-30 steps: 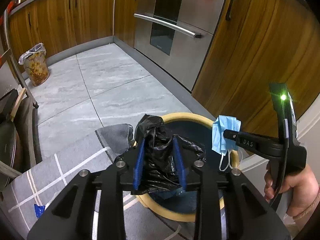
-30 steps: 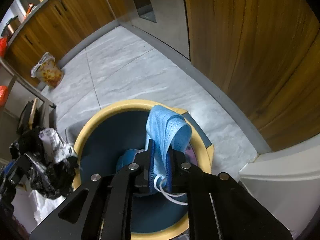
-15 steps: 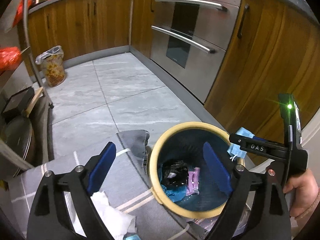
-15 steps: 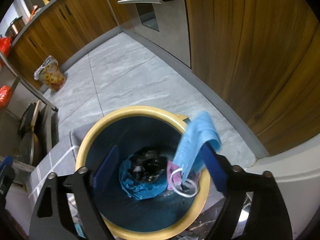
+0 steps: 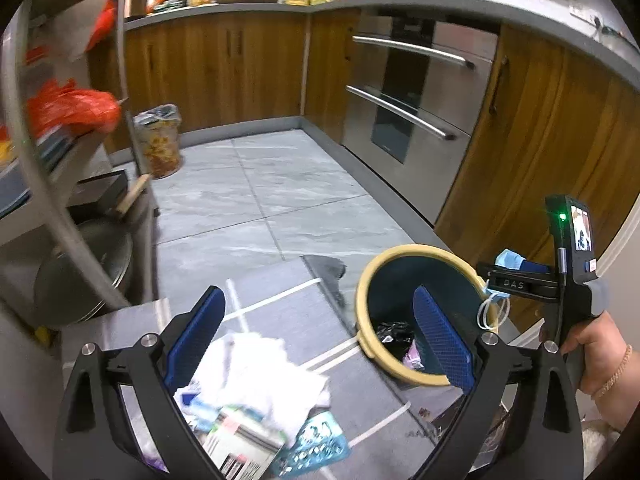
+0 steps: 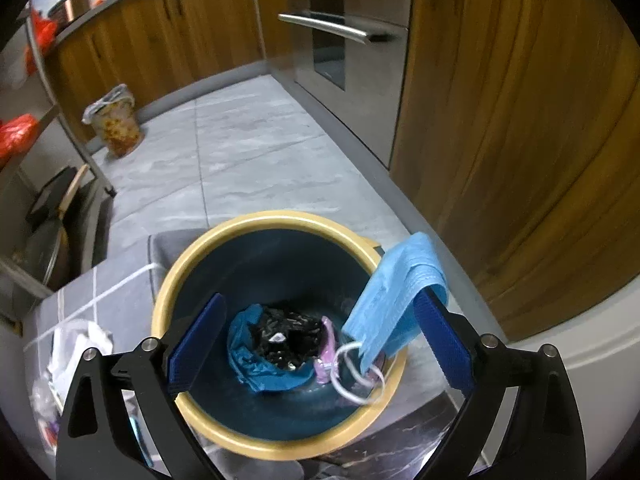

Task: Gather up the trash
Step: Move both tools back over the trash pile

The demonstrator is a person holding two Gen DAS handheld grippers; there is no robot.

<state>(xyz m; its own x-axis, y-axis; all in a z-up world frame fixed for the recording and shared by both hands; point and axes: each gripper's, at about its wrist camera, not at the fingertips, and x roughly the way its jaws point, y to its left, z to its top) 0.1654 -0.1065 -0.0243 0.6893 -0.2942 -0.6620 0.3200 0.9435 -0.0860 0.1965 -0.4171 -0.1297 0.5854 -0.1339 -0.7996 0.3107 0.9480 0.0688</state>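
The yellow-rimmed dark blue bin (image 6: 276,218) stands on the floor, holding a black plastic bag (image 6: 288,340), a blue scrap and a pink wrapper. My right gripper (image 6: 322,300) hovers over it, jaws opening wide. A blue face mask (image 6: 394,308) hangs draped on its right finger, not pinched. My left gripper (image 5: 316,296), jaws opening with nothing between them, is left of the bin (image 5: 372,276), above a pile of white tissue (image 5: 260,368) and printed wrappers (image 5: 316,448) on the rug. In the left wrist view the mask (image 5: 508,260) clings to the right gripper.
A grey rug with white lines (image 5: 280,292) lies under the pile. Wooden cabinets and a steel oven (image 5: 408,104) line the back and right. A small lined bin (image 5: 160,144) stands far back. A metal rack (image 5: 60,208) with pans is at left. A hand (image 5: 600,356) holds the right gripper.
Both grippers went from shut to wide open. The black bag dropped from the left gripper into the bin. The mask slipped free but hangs on a right finger. The left gripper swung left over the pile.
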